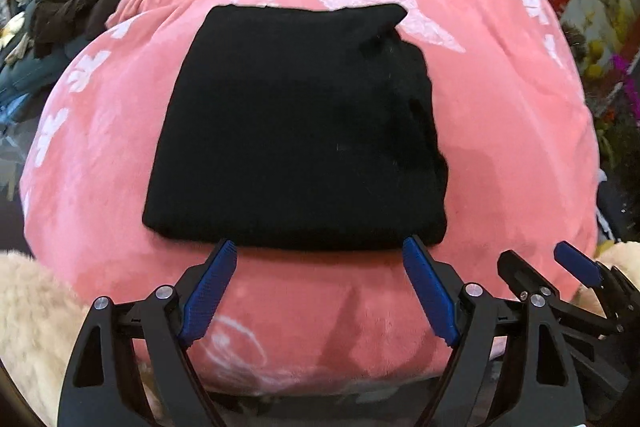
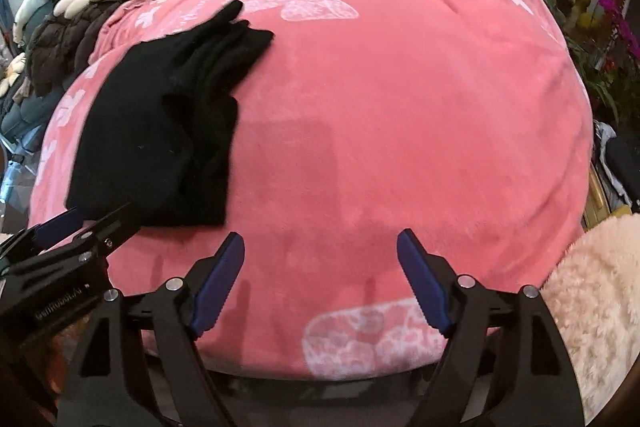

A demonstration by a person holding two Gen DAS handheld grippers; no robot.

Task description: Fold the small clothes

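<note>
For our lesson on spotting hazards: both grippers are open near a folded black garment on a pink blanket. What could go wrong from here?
1. The black garment has a loose corner sticking out at its far edge; a nudge could undo the fold.
2. The left hand-held gripper sits right at the garment's near edge and may snag it.
3. The soft pink blanket could bunch under the right hand-held gripper.

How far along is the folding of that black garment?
Mostly done, it seems: the black garment lies folded into a compact block on the pink blanket. Nothing is in hand; the left gripper and right gripper are both open and empty. Left: perhaps tidying its uneven side layers.
</note>
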